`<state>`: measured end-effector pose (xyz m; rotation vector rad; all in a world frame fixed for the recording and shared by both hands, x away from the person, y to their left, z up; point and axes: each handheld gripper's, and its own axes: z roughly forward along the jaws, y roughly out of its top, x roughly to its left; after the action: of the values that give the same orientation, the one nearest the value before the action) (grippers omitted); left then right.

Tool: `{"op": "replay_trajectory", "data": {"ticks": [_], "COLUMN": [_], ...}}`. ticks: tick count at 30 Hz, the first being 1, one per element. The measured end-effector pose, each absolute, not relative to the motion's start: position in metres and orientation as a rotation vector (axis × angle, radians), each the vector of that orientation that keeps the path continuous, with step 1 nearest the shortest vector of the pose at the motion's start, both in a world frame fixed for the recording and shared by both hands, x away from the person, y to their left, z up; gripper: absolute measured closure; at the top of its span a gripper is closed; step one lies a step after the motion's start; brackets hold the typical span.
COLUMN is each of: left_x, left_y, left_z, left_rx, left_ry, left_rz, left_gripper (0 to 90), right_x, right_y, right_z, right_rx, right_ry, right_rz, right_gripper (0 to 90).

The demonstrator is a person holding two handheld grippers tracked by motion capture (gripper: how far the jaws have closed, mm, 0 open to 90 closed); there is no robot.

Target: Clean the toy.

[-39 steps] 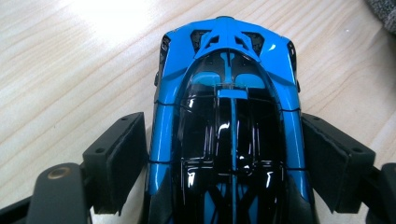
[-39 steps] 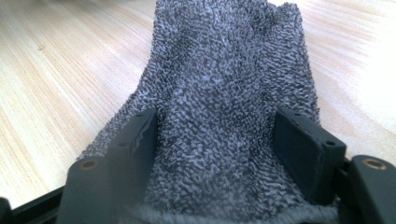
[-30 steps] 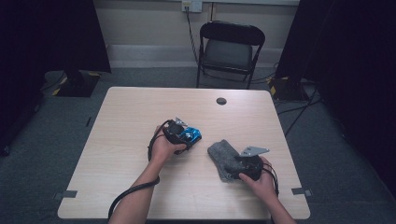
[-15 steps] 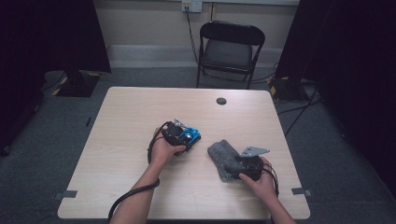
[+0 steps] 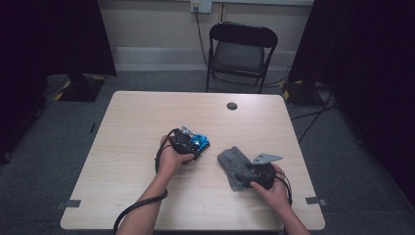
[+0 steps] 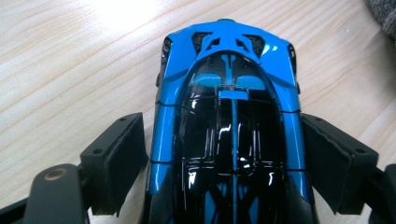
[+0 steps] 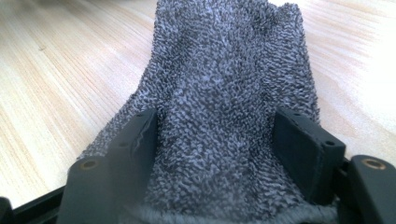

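The blue toy sports car (image 6: 229, 126) sits on the wooden table (image 5: 132, 127) a little left of centre, its glossy black canopy running along the left gripper's own line of sight. In the left gripper view the two black pads (image 6: 122, 161) flank the car's sides; the right-hand pad looks pressed against the blue flank, while at the left one a thin sliver may separate pad from body, so the left gripper (image 5: 192, 142) appears clamped on the car, though lightly. From the high view the car points out toward about 2 o'clock from the left hand (image 5: 171, 157).

Just beside it, toward 4 o'clock, lies a grey terry cloth (image 7: 224, 116), bunched and lying flat on the table. The right gripper (image 5: 254, 172) has it between its jaws, which stand partly closed with the pile bulging up between the pads (image 7: 303, 144); it reads as clamped on the cloth.

The work in hand looks like wiping the car with the cloth. To do it well, the left grip should be firm and low on the flanks, since the lacquered body is slick and could squirt out forwards. The cloth needs a loose end free beyond the pads, so fabric rather than hard jaw meets the paint. Bring the cloth in toward 10 o'clock from the right hand (image 5: 274, 193), and stroke along the roof, not across, so the car is pushed into the left pads instead of twisting out of them.

Farther off, a small dark round grommet (image 5: 232, 105) sits near the table's far edge at 12 o'clock, and a folding chair (image 5: 242, 51) stands beyond.
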<state>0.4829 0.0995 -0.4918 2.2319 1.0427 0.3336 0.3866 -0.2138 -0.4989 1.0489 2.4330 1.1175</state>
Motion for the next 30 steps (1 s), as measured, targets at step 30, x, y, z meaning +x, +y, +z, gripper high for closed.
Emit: {"op": "replay_trajectory", "data": {"ticks": [30], "left_x": [0.487], "left_y": [0.093], "left_z": [-0.484], "left_rx": [2.241], "left_ry": [1.072], "left_rz": [0.309], "left_gripper": [28.3], "right_x": [0.392], "right_y": [-0.213], "right_z": [-0.499], "right_rx": [1.035], "right_ry": [2.453], "right_rz": [1.123], "right_gripper": [31.8]}}
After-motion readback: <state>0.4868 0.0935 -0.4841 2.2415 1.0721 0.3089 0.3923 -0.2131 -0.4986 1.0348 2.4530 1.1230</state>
